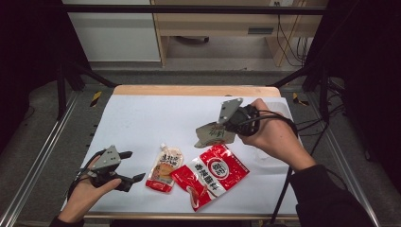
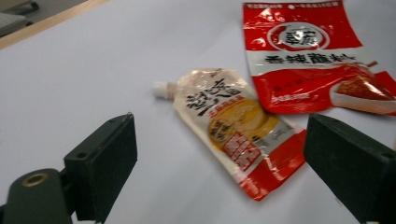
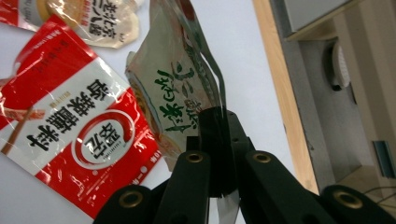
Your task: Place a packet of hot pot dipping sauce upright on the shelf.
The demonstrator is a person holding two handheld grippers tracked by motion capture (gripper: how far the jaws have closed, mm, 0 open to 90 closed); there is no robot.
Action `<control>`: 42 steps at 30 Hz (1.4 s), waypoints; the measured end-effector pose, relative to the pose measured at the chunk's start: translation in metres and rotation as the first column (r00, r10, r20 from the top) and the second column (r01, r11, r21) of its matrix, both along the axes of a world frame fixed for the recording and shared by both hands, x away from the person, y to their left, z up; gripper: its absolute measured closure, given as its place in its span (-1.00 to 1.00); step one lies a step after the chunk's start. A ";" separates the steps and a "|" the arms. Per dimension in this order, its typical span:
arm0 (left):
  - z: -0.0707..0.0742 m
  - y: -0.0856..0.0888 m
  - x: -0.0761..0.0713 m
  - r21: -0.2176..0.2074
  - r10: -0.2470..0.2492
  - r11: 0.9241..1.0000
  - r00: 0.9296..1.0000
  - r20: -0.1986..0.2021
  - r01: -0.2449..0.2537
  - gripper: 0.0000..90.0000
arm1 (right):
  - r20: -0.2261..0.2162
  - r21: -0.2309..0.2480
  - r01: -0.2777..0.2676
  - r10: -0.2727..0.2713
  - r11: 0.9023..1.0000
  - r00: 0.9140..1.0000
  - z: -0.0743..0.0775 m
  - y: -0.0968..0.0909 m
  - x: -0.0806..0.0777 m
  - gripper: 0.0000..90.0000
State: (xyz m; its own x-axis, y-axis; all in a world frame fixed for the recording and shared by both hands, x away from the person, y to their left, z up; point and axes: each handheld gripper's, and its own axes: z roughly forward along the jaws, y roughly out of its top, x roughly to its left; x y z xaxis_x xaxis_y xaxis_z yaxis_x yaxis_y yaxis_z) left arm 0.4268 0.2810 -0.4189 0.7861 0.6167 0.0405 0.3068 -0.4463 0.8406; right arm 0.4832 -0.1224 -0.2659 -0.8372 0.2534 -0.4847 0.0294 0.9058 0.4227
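1. The left gripper [image 1: 126, 171] rests low at the near left of the white surface [image 1: 142, 118], jaws spread wide with nothing between them.
2. Just right of it lies a pale spouted sauce pouch [image 1: 164, 169], flat, its white cap pointing far; in the left gripper view the pouch [image 2: 236, 130] lies ahead of the spread jaws.
3. Touching the pouch's right side, a large red packet [image 1: 213, 175] lies flat near the middle.
4. Farther right, the right gripper [image 1: 226, 124] is pressed together on the edge of a beige packet with green lettering [image 3: 175, 93], lifted at a tilt above the red packet's far end.
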 end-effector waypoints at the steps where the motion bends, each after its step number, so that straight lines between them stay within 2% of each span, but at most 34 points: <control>1: -0.002 0.004 0.001 -0.022 0.013 1.000 1.000 0.011 -0.013 -0.79 | 0.007 0.005 0.010 -0.010 1.000 1.000 0.002 -0.006 -0.001 1.00; 2: -0.006 0.011 0.001 -0.041 0.025 0.999 0.999 0.025 -0.024 -0.79 | 0.012 0.005 0.017 -0.017 1.000 1.000 0.003 -0.009 -0.001 1.00; 4: -0.011 0.021 0.002 -0.038 0.067 0.997 0.997 0.037 -0.065 -0.84 | 0.024 0.004 0.035 -0.035 0.999 0.999 0.007 -0.017 -0.003 1.00; 7: -0.018 0.035 0.005 -0.029 0.131 0.991 0.991 0.023 -0.130 -0.84 | 0.041 0.005 0.055 -0.055 0.998 0.998 0.012 -0.028 -0.005 1.00; 11: -0.027 0.043 0.011 0.020 0.179 0.984 0.984 0.007 -0.179 -0.83 | 0.054 0.016 0.087 -0.088 0.996 0.995 0.016 -0.041 -0.007 1.00; 16: -0.032 0.045 0.016 0.067 0.188 0.980 0.982 0.001 -0.187 -0.82 | 0.079 0.036 0.128 -0.131 0.991 0.988 0.021 -0.057 -0.012 1.00; 21: -0.032 0.047 0.016 0.069 0.199 0.978 0.980 0.003 -0.199 -0.82 | 0.087 0.032 0.149 -0.151 0.988 0.985 0.024 -0.071 -0.017 1.00; 26: -0.034 0.047 0.016 0.075 0.203 0.976 0.979 -0.001 -0.203 -0.82 | 0.088 0.026 0.174 -0.176 0.984 0.980 0.019 -0.086 -0.020 1.00; 31: -0.034 0.048 0.016 0.076 0.208 0.975 0.978 -0.001 -0.208 -0.82 | 0.088 0.040 0.204 -0.207 0.978 0.974 0.015 -0.104 -0.022 1.00; 42: -0.036 0.048 0.016 0.085 0.209 0.974 0.978 -0.009 -0.208 -0.82 | 0.093 0.062 0.250 -0.255 0.966 0.962 0.012 -0.128 -0.027 1.00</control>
State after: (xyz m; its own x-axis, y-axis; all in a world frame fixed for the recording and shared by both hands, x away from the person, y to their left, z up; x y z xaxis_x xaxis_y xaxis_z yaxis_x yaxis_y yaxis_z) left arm 0.4428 0.3287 -0.4545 0.6417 0.7621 0.0859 0.4151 -0.4393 0.7967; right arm 0.4559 -0.2501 -0.2537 -0.6914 0.4759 -0.5436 0.2103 0.8524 0.4788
